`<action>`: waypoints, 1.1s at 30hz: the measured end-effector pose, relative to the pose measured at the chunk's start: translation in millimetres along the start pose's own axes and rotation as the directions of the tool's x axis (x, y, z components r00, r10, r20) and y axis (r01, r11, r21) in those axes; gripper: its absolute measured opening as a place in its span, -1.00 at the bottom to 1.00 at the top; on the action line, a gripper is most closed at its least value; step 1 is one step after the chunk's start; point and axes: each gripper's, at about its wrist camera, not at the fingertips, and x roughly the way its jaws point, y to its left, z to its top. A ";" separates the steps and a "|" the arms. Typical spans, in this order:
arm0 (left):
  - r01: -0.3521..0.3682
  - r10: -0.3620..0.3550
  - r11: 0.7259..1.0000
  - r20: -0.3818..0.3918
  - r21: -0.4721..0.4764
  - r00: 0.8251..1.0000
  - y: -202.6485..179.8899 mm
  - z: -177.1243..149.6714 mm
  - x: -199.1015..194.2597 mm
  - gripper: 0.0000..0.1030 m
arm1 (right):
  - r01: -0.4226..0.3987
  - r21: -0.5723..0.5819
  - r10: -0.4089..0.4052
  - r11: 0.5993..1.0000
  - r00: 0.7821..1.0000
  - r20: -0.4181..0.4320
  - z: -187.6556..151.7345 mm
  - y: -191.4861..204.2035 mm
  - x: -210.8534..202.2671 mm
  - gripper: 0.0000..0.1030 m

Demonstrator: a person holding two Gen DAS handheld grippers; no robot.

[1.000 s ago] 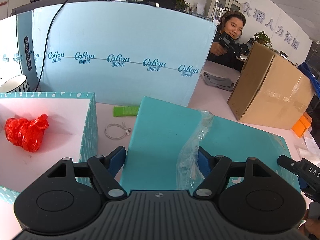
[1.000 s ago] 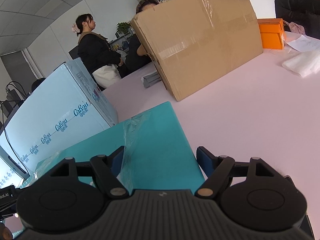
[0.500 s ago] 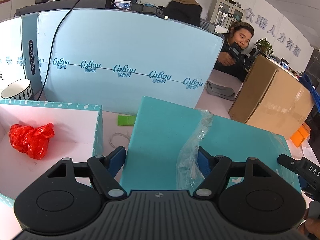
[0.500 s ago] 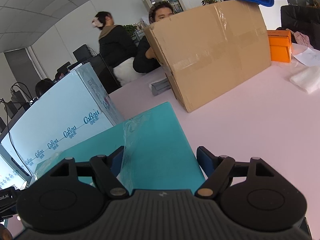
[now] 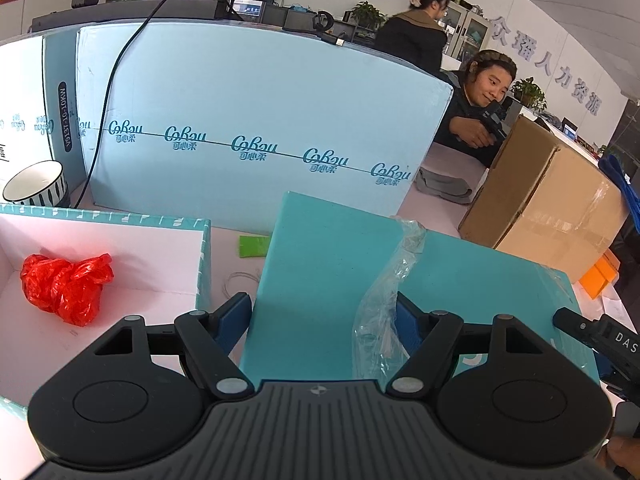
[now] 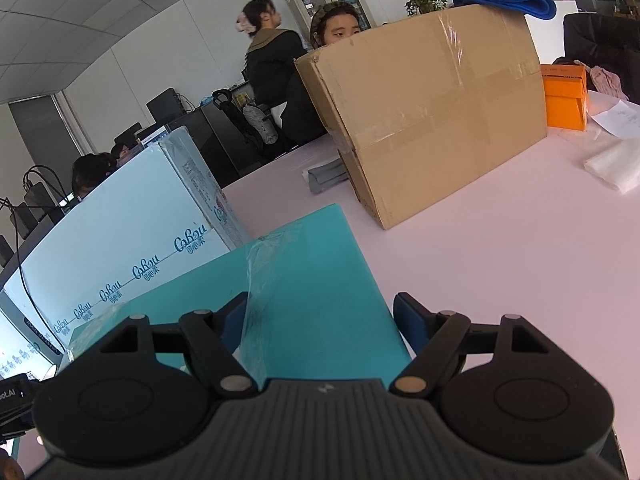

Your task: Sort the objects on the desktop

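Observation:
A teal box lid with loose clear plastic film on it hangs between both grippers. My left gripper is shut across the lid's left end, a blue pad on each side. My right gripper is shut across the other end of the lid, where the film also drapes. To the left stands the open teal box with a white inside and a crumpled red plastic bag in it. A green strip and a white cable loop lie beside that box.
A long pale blue carton walls off the back. A brown cardboard box stands to the right, an orange box and white paper beyond it. A striped bowl sits far left. People are behind the desk.
Both grippers have risen a little with the lid, so the open box and desk sit lower in view. A person in the background has walked to the right.

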 end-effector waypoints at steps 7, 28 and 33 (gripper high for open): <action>-0.008 0.008 1.000 -0.003 -0.005 1.000 5.0 3.8 0.1 0.37 | -0.004 -0.001 0.004 1.000 1.000 -0.005 0.6 6.3 2.5 0.53; -0.074 0.074 0.997 0.001 -0.003 0.997 5.2 17.5 -13.0 0.38 | -0.050 0.038 0.051 0.998 0.998 -0.039 1.9 11.9 11.3 0.53; -0.082 0.082 0.997 0.006 -0.008 0.997 10.2 21.3 -14.6 0.38 | -0.061 0.035 0.062 0.998 0.997 -0.037 2.7 17.5 13.0 0.54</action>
